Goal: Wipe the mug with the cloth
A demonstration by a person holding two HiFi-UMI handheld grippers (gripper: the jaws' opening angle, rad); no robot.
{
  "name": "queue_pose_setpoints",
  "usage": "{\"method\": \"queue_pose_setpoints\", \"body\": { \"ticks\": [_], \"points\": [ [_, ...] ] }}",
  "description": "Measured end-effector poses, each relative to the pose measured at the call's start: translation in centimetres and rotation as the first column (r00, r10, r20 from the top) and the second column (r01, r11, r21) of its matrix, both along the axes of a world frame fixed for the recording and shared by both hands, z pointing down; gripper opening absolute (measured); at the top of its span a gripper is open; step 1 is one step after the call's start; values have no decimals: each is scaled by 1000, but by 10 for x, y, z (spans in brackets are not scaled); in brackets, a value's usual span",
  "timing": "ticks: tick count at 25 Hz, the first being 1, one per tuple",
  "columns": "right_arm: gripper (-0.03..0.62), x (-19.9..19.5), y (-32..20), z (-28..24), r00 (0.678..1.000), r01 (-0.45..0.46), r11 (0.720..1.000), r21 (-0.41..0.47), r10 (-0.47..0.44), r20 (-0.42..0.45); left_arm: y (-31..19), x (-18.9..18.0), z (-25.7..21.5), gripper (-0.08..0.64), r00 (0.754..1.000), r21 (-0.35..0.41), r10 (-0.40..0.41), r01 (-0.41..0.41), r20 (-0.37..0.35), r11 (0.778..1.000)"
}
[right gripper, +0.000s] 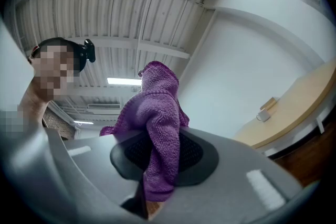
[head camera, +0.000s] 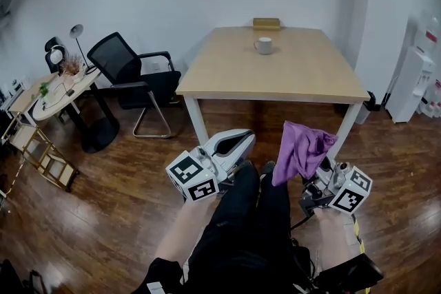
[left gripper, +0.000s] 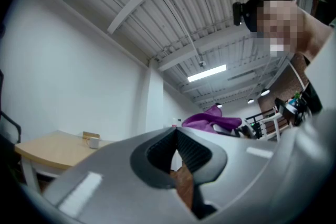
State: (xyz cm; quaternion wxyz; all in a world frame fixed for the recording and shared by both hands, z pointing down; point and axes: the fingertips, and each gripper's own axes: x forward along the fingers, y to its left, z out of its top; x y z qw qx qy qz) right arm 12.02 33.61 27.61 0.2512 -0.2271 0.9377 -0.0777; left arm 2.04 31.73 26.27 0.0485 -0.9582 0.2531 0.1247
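One mug (head camera: 264,45) on table (head camera: 296,72), contents unseen; right gripper (right gripper: 160,153) clamps purple cloth (right gripper: 155,107); left gripper (left gripper: 177,148) closed, empty.

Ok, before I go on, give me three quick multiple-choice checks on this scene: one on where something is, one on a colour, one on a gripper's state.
1. Where is the mug?
A. in a sink
B. on the table, towards its far side
C. on a stove

2. What colour is the cloth in the right gripper?
A. white
B. green
C. purple

3. How is the left gripper?
A. shut, with nothing in it
B. shut on the cloth
C. wide open

Answers: 1 B, the head view shows it near the table's far edge; 2 C, it is purple in all three views; 3 A, its jaws meet with nothing between them.
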Motion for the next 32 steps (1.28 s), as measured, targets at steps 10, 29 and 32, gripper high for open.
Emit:
{"method": "queue_pose_setpoints", "body": {
  "ticks": [10,29,32],
  "points": [
    [77,-8,11,-9,1000,6,999,52,-5,-22,7,-4,-12,20,1000,24,-10,10,-1,1000],
    [78,-10,16,-18,1000,-4,997,71,5,-20,13,1,-15,20,1000,28,13,-13,3,1000],
    [77,-12,15,-19,1000,-3,998,69,4,-22,13,0,-17,20,1000,29,15,-15,1,999]
  ]
}}
